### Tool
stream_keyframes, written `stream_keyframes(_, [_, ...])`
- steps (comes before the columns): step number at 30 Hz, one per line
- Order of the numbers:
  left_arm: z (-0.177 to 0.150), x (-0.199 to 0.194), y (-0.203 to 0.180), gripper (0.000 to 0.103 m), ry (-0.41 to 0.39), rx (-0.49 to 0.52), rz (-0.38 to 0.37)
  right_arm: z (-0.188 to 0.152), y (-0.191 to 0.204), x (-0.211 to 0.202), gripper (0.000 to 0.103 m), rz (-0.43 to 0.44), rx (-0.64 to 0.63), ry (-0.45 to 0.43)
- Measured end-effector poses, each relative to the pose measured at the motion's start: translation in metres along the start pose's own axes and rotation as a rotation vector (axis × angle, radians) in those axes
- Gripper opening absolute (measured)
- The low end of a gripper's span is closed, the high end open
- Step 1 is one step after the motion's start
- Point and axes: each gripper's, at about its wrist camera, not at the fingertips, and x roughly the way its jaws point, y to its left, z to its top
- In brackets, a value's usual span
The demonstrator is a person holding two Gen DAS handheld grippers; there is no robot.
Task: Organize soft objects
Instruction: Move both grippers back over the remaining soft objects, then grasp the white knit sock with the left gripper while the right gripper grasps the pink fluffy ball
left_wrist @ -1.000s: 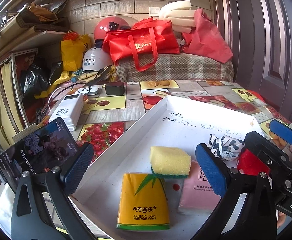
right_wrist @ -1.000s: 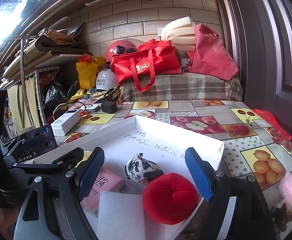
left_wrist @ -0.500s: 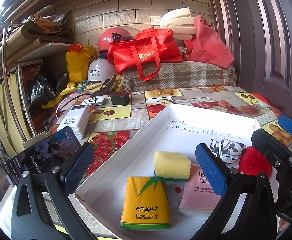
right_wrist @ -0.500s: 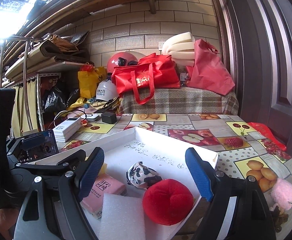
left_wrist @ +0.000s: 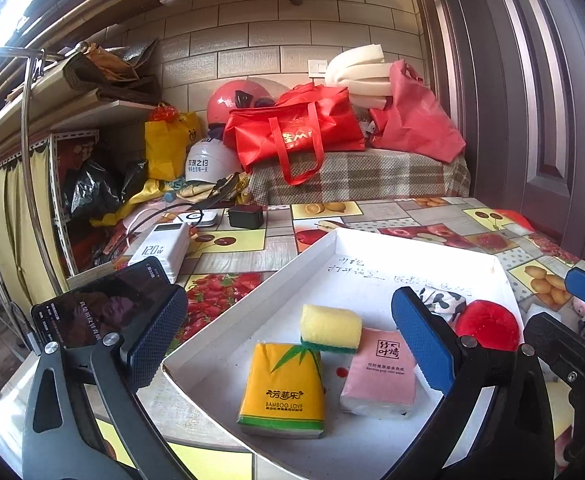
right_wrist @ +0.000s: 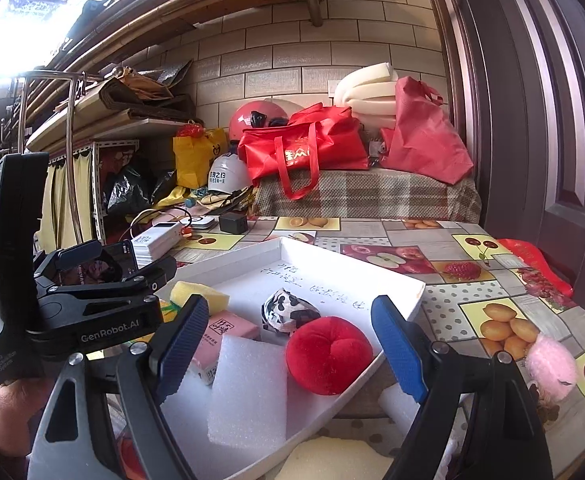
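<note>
Fluff (right_wrist: 552, 360), pink and downy, out on the table (right_wrist: 432, 240), right of the tray (right_wrist: 352, 258) and apart from its right rim. Lies just right of the right gripper (right_wrist: 288, 344), near its right finger, level with the pads rather than ahead of them. Calls, at a guess, for a swing rightward and a slight reach forward before any closing. No clear long axis: roughly a rounded tuft, a little taller than wide in this view, so probably graspable from any side. Looks light and squashy, likely to flatten under the pads and cling rather than slip. Right gripper empty, jaws spread wide, straddling the ball (right_wrist: 328, 354) and foam block (right_wrist: 248, 388) in the near right part of the tray without touching either. Left gripper (left_wrist: 288, 336) likewise empty and wide apart, hovering over the near left of the tray, well away from the fluff with the whole tray between; right hand clearly the nearer one. Inside the tray: yellow pack (left_wrist: 282, 388) nearest, sponge (left_wrist: 330, 326) just behind it, pink pack (left_wrist: 380, 372) to their right, cloth (right_wrist: 288, 310), cow-patterned, farther back beside the ball. Also outside: foam scrap (right_wrist: 390, 402) just beyond the tray's near right edge, under the right finger. Most of the sorting seemingly done, with fluff and scrap left to bring in.
</note>
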Motion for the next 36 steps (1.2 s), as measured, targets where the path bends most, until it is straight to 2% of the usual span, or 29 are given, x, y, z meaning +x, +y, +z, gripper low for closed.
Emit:
stream_keyframes(5, [-0.004,-0.02,-0.022,0.103,-0.024,0.046,-0.057,-0.007,-0.017,-0.017,0.084,-0.01,-0.023,0.014])
stream_keyframes(8, [-0.006,-0.026,-0.029,0.103,-0.013,0.031,-0.114,-0.01,-0.036,-0.029,0.084,-0.038,0.004,0.014])
stream_keyframes(16, [-0.009,-0.042,-0.057,0.103,-0.003,0.067,-0.225,-0.018,-0.1,-0.056,0.084,-0.173,0.082,0.018])
stream_keyframes(18, [-0.011,-0.048,-0.07,0.103,0.009,0.096,-0.298,-0.02,-0.12,-0.06,0.084,-0.208,0.115,0.028])
stream_keyframes(22, [-0.016,-0.059,-0.108,0.102,0.074,0.198,-0.497,-0.025,-0.153,-0.069,0.084,-0.239,0.162,0.075])
stream_keyframes(26, [-0.022,-0.071,-0.148,0.102,0.144,0.302,-0.646,-0.029,-0.179,-0.08,0.084,-0.279,0.21,0.092])
stream_keyframes(28, [-0.024,-0.075,-0.165,0.102,0.157,0.362,-0.663,-0.031,-0.192,-0.078,0.084,-0.253,0.232,0.139])
stream_keyframes(31, [-0.029,-0.072,-0.178,0.102,0.206,0.415,-0.689,-0.035,-0.192,-0.071,0.084,-0.128,0.212,0.219])
stream_keyframes(33, [-0.031,-0.061,-0.184,0.102,0.274,0.418,-0.711,-0.036,-0.181,-0.068,0.084,-0.065,0.162,0.25])
stream_keyframes(36, [-0.033,-0.041,-0.188,0.102,0.364,0.374,-0.716,-0.04,-0.159,-0.049,0.083,-0.034,0.058,0.339])
